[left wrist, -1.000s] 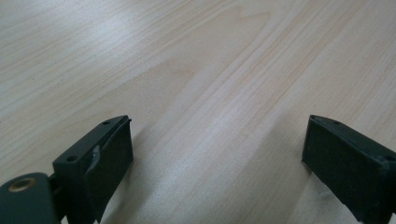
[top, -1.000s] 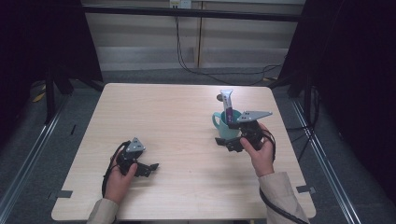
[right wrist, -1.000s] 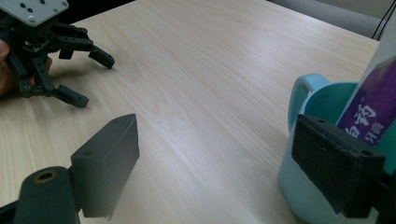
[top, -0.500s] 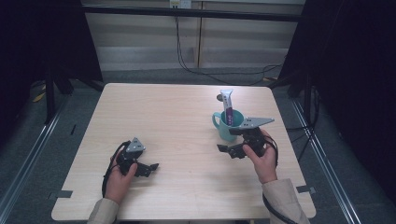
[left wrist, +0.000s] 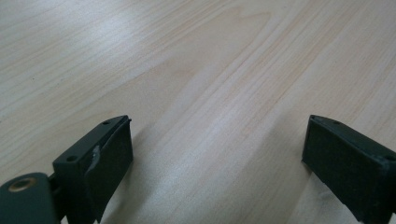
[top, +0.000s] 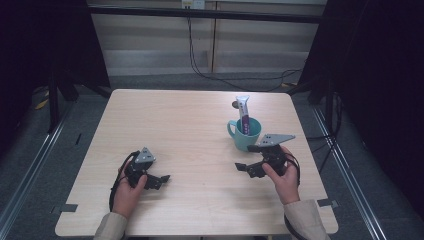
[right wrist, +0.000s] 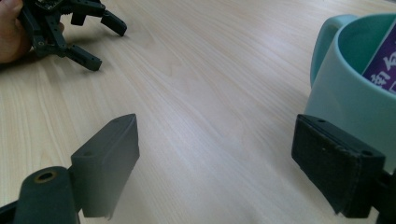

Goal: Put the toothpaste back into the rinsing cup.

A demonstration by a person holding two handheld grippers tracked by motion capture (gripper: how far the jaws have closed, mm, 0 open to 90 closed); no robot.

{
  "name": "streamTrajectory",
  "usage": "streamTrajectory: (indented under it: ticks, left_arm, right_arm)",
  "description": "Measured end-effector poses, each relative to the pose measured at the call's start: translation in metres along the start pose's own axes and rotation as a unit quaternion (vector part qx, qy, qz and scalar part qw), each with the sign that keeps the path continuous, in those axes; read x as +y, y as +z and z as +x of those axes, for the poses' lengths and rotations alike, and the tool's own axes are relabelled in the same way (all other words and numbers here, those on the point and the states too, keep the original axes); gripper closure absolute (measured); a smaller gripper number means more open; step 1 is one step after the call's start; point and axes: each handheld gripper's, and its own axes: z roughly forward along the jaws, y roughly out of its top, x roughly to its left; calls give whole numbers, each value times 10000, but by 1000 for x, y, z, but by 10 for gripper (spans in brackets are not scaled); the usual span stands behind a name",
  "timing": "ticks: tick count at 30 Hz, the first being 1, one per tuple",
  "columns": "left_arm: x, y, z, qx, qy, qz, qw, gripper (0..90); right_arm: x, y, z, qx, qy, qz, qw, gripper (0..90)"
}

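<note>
My right gripper (top: 248, 167) has pulled back from the teal mug (top: 245, 134) toward my side of the table (top: 190, 115); a second ago it was up against the mug, and now it sits low, just in front of it, jaws spread wide with nothing between them. From the right gripper view the mug (right wrist: 348, 93) is just beside the far jaw, handle turned away to the left. That retreat suggests to me that the toothpaste tube (top: 243, 113) has been delivered and let go, so the placing step looks done. The tube stands in the mug, long axis close to upright with a slight lean, cap end down inside and the flat crimped end pointing up and a little toward the far edge of the table. My left gripper (top: 156, 179) has not moved: it rests on the table near my left, well apart from the mug, jaws also wide and empty over bare wood (left wrist: 210, 93).
</note>
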Motion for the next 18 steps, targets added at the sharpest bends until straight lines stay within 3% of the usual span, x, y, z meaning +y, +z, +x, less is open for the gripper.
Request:
streamTrajectory:
  ticks: [18]
  left_arm:
    - [0,0,0,-3,3,-1,10000,81]
  right_arm:
    - [-31,-8,-4,-2,176,22,9998,146]
